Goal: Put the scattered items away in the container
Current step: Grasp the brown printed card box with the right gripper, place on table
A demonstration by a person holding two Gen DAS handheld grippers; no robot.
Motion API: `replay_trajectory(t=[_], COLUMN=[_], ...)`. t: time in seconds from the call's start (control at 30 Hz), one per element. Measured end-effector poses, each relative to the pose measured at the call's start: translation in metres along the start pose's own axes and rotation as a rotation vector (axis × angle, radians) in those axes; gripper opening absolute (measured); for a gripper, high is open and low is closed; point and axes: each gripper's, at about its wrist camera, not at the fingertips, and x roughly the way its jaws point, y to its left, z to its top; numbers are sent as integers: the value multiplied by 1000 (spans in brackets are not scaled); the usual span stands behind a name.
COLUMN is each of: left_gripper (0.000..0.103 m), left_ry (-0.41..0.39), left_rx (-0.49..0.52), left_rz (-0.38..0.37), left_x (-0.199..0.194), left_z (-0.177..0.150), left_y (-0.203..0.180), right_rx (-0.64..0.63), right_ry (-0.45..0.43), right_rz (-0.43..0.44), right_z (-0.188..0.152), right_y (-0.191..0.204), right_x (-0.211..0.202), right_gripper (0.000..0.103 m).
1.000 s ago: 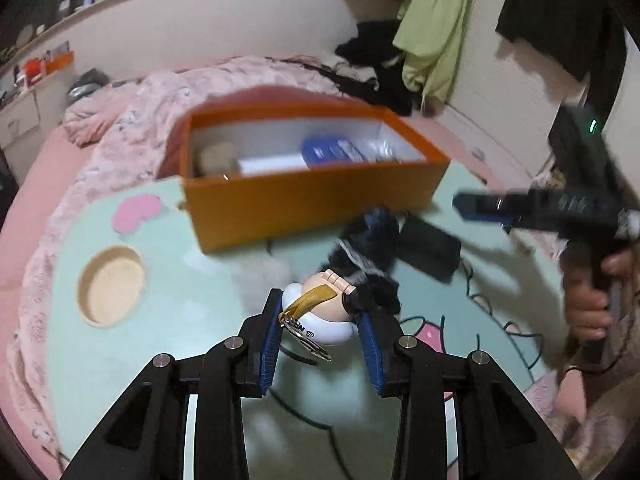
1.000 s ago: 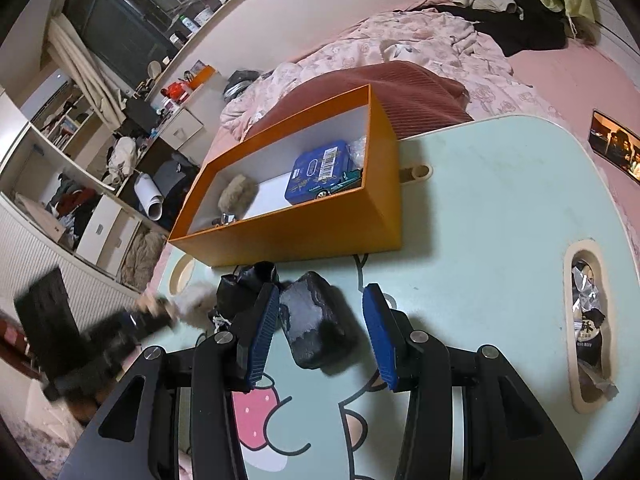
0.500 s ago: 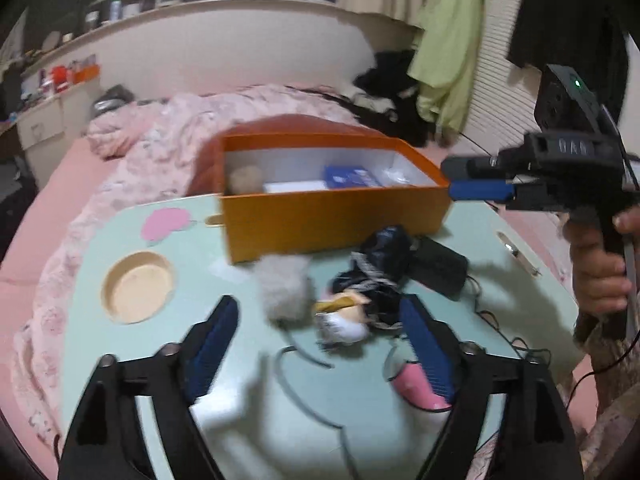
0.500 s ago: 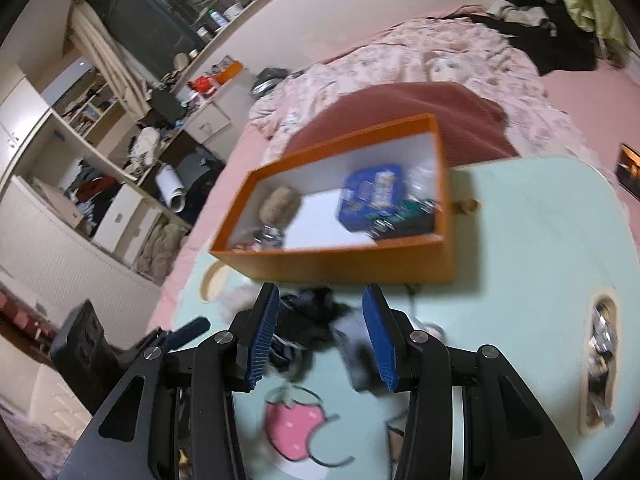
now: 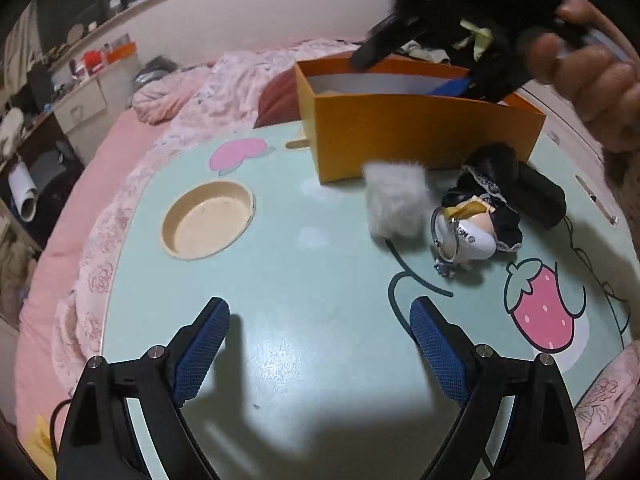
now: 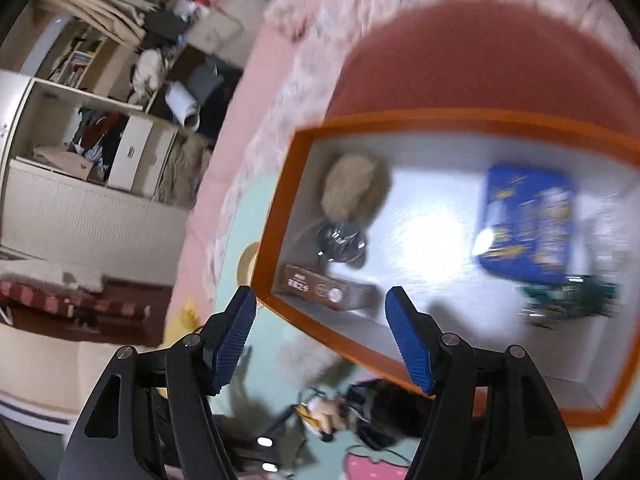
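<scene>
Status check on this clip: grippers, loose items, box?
Left gripper open, empty, low over table. Right gripper open, empty, above orange box. Grey fluffy pouch, doll keychain, black case unboxed. Nothing blocking.

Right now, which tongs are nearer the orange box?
Right. The right tongs hover open over the orange box, at its near wall. The left tongs hang open over bare table, well short of it.
</scene>
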Motion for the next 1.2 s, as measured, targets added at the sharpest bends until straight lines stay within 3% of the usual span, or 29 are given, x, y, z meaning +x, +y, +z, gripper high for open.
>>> replay_trajectory(t=[0.2, 0.3, 0.47, 0.53, 0.6, 0.63, 0.77, 0.87, 0.93, 1.0, 1.1, 1.2], left_gripper=[92, 91, 92, 91, 92, 92, 91, 92, 92, 91, 92, 92], left_ry=[-6, -4, -2, 0, 1, 1, 1, 1, 1, 1, 2, 0], left_rx=[-24, -17, -20, -22, -21, -19, -16, -17, -17, -19, -19, -20], left_rz=[-25, -25, -21, -20, -19, -19, -16, -16, -18, -18, -17, -18], left_x=[0, 0, 1, 2, 2, 2, 3, 3, 2, 2, 2, 2], left_z=[0, 0, 1, 1, 1, 1, 1, 1, 0, 0, 0, 0], left_y=[3, 2, 1, 1, 1, 1, 0, 0, 1, 0, 0, 0], right_rx=[37, 4, 37, 62, 59, 55, 69, 89, 89, 59, 14, -47], right_ry=[124, 134, 117, 89, 46, 30, -50, -95, -122, -152, -190, -168], right_rz=[-27, -24, 7, 35, 32, 18, -132, -86, -31, -26, -59, -94], right_z=[7, 9, 11, 11, 11, 11, 10, 8, 6, 5, 6, 11], right_y=[-6, -3, -16, -24, -27, -29, -47, -57, -57, -52, -36, -18], right_x=[43, 46, 37, 28, 15, 10, -12, -24, -31, -36, -34, -19], right_gripper=[69, 69, 49, 38, 17, 15, 16, 20, 35, 62, 67, 67])
